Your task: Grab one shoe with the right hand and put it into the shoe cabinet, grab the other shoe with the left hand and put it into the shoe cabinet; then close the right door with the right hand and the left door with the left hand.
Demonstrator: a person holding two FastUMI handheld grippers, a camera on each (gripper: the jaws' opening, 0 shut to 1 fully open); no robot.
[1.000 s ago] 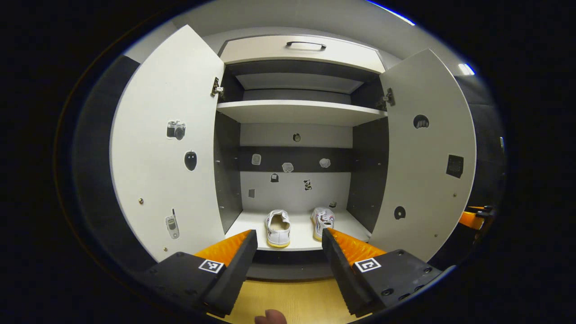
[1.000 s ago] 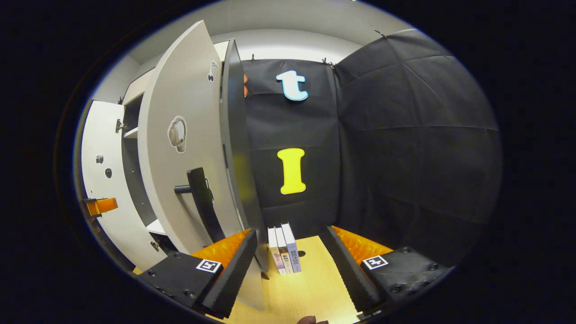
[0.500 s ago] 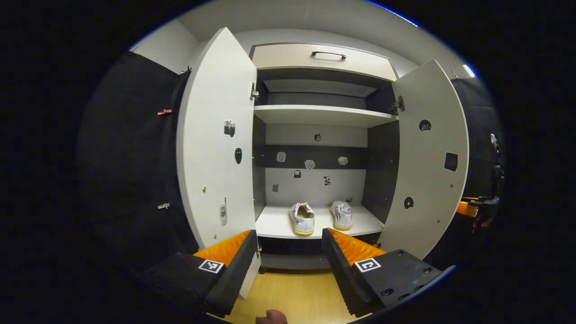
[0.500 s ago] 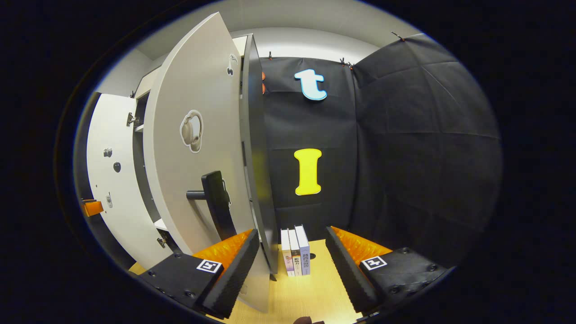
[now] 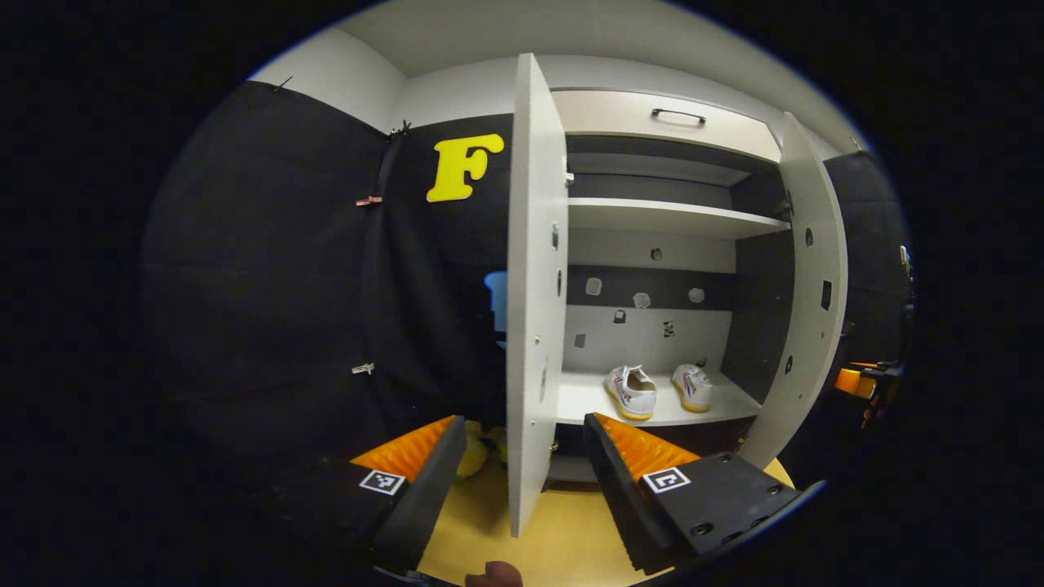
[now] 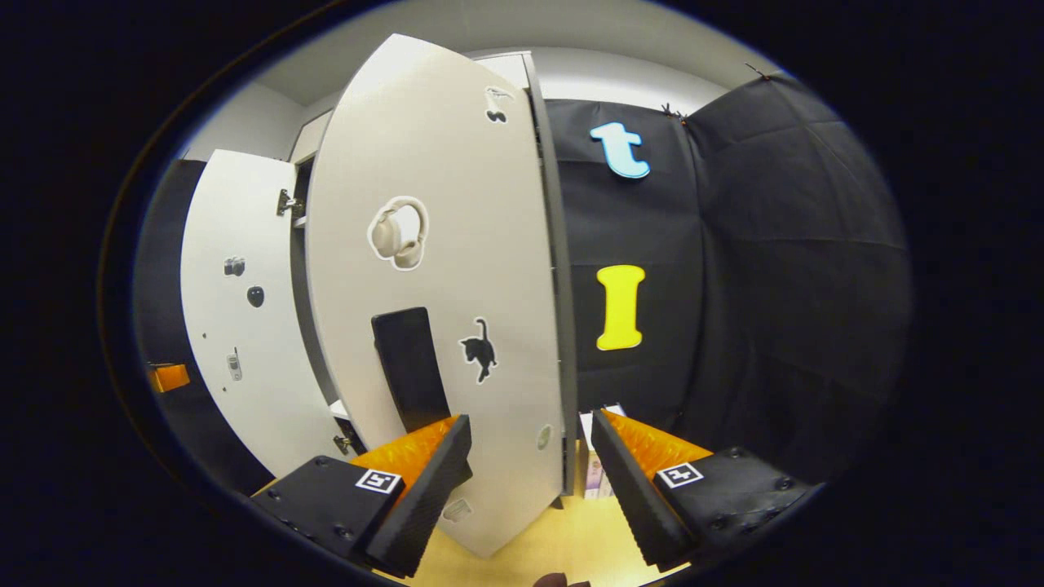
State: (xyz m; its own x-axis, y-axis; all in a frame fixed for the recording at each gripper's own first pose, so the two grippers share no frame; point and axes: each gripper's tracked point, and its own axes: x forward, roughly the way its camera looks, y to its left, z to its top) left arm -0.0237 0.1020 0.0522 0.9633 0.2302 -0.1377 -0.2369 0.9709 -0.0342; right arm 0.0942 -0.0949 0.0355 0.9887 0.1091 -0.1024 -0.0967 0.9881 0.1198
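Two white shoes, one (image 5: 631,390) and the other (image 5: 692,385), stand side by side on the bottom shelf (image 5: 587,397) of the open shoe cabinet. In the left gripper view the left door (image 5: 534,285) stands edge-on right ahead of my left gripper (image 5: 522,461), which is open and empty. The right door (image 5: 807,285) hangs open at the right. In the right gripper view the right door's outer face (image 6: 457,269) with its dark handle (image 6: 408,367) is close in front of my right gripper (image 6: 530,469), open and empty. The other gripper (image 6: 167,377) shows far left.
Black cloth walls stand left of the cabinet and right of it (image 6: 758,285). Books (image 6: 594,477) stand on the wooden floor (image 6: 563,538) behind the right door's edge. A drawer with a handle (image 5: 677,116) tops the cabinet. A yellowish thing (image 5: 473,456) lies low beside the left door.
The left gripper's view has swung left, so the left door now appears edge-on ahead. The right gripper has come round to face the right door's outer side more squarely.
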